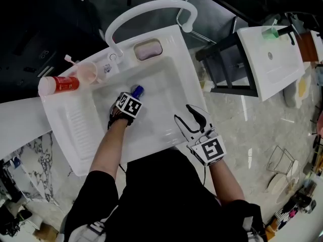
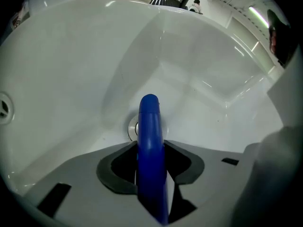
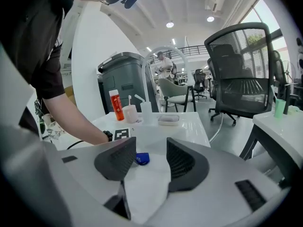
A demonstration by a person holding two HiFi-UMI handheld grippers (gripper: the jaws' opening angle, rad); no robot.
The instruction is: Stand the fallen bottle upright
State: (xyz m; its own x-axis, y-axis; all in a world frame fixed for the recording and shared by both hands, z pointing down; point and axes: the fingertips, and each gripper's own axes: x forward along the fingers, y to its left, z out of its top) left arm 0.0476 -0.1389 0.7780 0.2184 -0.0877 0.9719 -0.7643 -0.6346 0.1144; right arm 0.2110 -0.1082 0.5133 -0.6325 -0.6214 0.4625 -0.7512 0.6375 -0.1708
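Note:
A blue bottle [image 1: 137, 91] is inside the white sink basin [image 1: 166, 39], and only its end shows past my left gripper [image 1: 130, 101]. In the left gripper view the blue bottle [image 2: 150, 141] runs lengthwise between the dark pads [image 2: 118, 167], which press on both its sides. Its rounded end sits over the drain [image 2: 132, 126]. That left gripper [image 2: 150, 167] points steeply down into the basin [image 2: 71, 56]. My right gripper [image 1: 185, 116] hovers by the basin's front right rim, open and empty. From the right gripper [image 3: 150, 148], the blue bottle [image 3: 142, 159] is a small patch beyond the pads.
On the sink's back left ledge stand a red tube bottle [image 1: 58, 84] and a pink cup [image 1: 87, 72]. A soap dish [image 1: 148, 50] sits beside the arched white faucet [image 1: 151, 6]. A black stand [image 1: 227, 64] and a second sink [image 1: 272, 59] are at the right.

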